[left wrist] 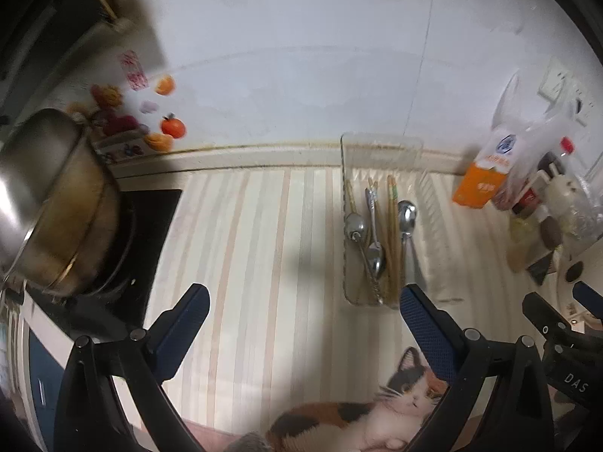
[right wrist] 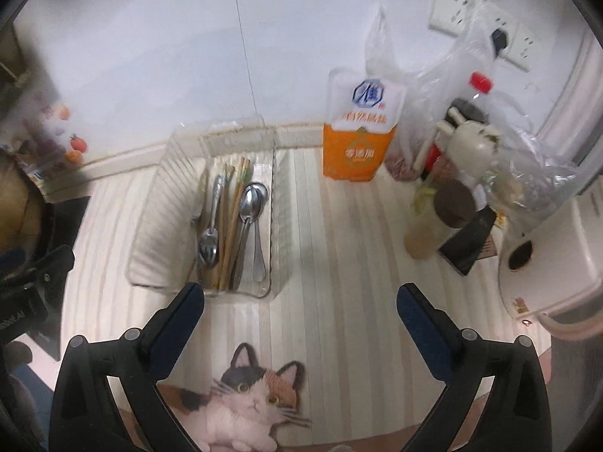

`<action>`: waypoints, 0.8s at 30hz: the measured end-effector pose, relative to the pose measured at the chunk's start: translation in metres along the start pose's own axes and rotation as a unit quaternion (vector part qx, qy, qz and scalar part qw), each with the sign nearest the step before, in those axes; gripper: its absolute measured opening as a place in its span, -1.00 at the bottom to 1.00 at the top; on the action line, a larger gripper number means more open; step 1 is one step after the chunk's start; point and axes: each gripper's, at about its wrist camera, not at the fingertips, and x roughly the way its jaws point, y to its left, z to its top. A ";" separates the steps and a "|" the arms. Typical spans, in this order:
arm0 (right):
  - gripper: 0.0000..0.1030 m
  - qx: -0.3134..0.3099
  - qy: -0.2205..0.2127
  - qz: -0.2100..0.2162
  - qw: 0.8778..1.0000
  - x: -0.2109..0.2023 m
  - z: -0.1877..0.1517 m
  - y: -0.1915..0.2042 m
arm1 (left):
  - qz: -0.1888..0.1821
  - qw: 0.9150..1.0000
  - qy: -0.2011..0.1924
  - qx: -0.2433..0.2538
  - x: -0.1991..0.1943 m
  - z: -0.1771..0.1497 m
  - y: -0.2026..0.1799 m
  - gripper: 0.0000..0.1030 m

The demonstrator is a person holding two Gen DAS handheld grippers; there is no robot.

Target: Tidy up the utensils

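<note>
A clear plastic tray (left wrist: 380,150) (right wrist: 158,226) lies on the striped counter by the wall. It holds metal spoons (left wrist: 406,215) (right wrist: 252,203) and wooden chopsticks (left wrist: 392,233) (right wrist: 235,203), all lying lengthwise. My left gripper (left wrist: 303,297) is open and empty, above the counter just left of the tray's near end. My right gripper (right wrist: 299,295) is open and empty, above the counter just right of the tray's near end. The right gripper's fingers (left wrist: 542,312) show at the right edge of the left wrist view.
A steel pot (left wrist: 49,196) sits on a black stove at the left. An orange-and-white carton (right wrist: 358,132), plastic bags, bottles and jars (right wrist: 456,203) crowd the right. A white appliance (right wrist: 554,263) stands at far right. A cat picture (right wrist: 248,395) marks the near counter edge.
</note>
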 end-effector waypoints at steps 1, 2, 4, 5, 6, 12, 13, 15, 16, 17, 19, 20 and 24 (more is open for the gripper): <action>1.00 -0.002 -0.010 0.004 1.000 -0.014 -0.004 -0.003 | 0.001 1.000 -0.006 -0.003 -0.011 -0.003 0.000 1.00; 1.00 -0.003 -0.019 0.008 1.000 -0.026 -0.008 -0.005 | 0.002 1.000 -0.012 -0.006 -0.022 -0.007 -0.001 1.00; 1.00 -0.008 -0.038 0.016 0.999 -0.057 -0.017 -0.012 | 0.001 1.000 -0.026 -0.011 -0.050 -0.017 -0.002 1.00; 1.00 -0.010 -0.043 0.020 0.999 -0.069 -0.019 -0.014 | -0.001 0.999 -0.033 -0.012 -0.062 -0.021 -0.003 1.00; 1.00 -0.013 -0.054 0.028 0.998 -0.087 -0.025 -0.018 | -0.002 0.999 -0.040 -0.012 -0.075 -0.026 -0.004 1.00; 1.00 -0.018 -0.091 0.052 0.994 -0.158 -0.049 -0.036 | -0.015 0.997 -0.076 -0.016 -0.149 -0.054 -0.006 1.00; 1.00 -0.021 -0.099 0.055 0.993 -0.173 -0.055 -0.038 | -0.016 0.997 -0.080 -0.015 -0.157 -0.056 -0.005 1.00; 1.00 -0.022 -0.109 0.060 0.992 -0.192 -0.060 -0.040 | -0.023 0.996 -0.089 -0.013 -0.177 -0.062 -0.005 1.00; 1.00 -0.022 -0.114 0.065 0.991 -0.205 -0.064 -0.042 | -0.026 0.995 -0.093 -0.012 -0.183 -0.065 -0.004 1.00; 1.00 -0.023 -0.117 0.069 0.990 -0.213 -0.067 -0.043 | -0.030 0.995 -0.097 -0.011 -0.190 -0.067 -0.003 1.00; 1.00 -0.023 -0.122 0.076 0.989 -0.229 -0.073 -0.043 | -0.044 0.994 -0.102 -0.008 -0.204 -0.071 -0.001 1.00; 1.00 -0.027 -0.125 0.080 0.989 -0.237 -0.076 -0.042 | -0.048 0.994 -0.103 -0.008 -0.209 -0.073 0.000 1.00; 1.00 -0.025 -0.122 0.100 0.987 -0.256 -0.083 -0.037 | -0.071 0.993 -0.095 -0.016 -0.223 -0.080 0.009 1.00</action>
